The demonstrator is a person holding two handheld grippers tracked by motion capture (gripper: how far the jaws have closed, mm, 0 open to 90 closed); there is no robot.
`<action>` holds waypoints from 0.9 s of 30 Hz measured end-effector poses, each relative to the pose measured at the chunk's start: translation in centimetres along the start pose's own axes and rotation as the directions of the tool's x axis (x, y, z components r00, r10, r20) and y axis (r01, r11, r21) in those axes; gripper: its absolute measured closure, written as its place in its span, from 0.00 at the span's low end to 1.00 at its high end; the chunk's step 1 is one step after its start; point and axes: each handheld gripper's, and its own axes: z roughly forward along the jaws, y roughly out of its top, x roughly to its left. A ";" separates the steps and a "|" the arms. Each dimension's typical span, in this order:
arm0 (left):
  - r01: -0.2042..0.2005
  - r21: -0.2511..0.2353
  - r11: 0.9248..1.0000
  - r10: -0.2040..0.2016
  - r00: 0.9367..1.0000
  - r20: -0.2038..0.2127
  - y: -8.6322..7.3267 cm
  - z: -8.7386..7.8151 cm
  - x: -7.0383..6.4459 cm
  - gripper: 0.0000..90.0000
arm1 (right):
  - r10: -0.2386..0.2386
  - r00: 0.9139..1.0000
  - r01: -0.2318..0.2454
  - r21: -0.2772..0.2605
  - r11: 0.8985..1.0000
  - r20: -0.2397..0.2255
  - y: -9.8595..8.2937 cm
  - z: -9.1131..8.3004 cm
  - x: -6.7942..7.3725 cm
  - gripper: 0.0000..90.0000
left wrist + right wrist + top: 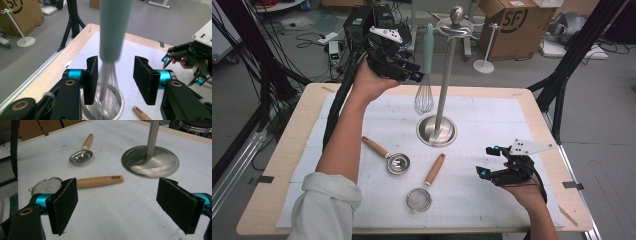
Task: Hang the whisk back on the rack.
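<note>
Whisk at the stand's hook, my left claw spread around its handle

My left claw (pixel 418 75) stands released, its pads either side of the teal-handled whisk (pixel 426 75), which hangs beside the pole of the steel stand (pixel 438 131) — in the left gripper view one pad (pixel 92 79) sits close to the handle, the other clear of it. I judge the risk to be a swinging whisk: if its loop is only half on the hook (pixel 447 31), it could slip and drop onto the stand's base (or knock the pole). Whether the loop is truly seated I cannot tell — the handle top is small and blurred. My right claw (pixel 490 161) waits released, low over the worktop (pixel 492 95), near the strainer (pixel 423 192) and the small wooden-handled scoop (pixel 391 159).
</note>
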 end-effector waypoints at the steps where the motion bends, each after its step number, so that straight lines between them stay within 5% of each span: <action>1: 0.010 -0.013 1.000 -0.010 1.000 0.005 -0.2 -0.1 0.0 0.58 | 0.000 1.000 0.000 0.001 1.000 0.000 0.0 0.0 0.0 0.18; 6: 0.033 -0.018 0.999 -0.033 0.999 0.014 -0.9 -0.7 0.0 0.48 | 0.002 1.000 -0.002 0.003 1.000 -0.003 0.0 0.0 0.0 0.18; 13: 0.013 -0.023 1.000 -0.013 1.000 0.009 -2.2 -1.4 -0.9 0.39 | 0.000 1.000 0.000 0.008 1.000 -0.005 0.0 0.1 0.1 0.19; 27: -0.006 -0.026 1.000 0.008 0.995 0.102 -4.2 -1.5 -3.1 0.34 | 0.002 1.000 -0.002 0.011 1.000 -0.004 0.0 0.2 0.1 0.19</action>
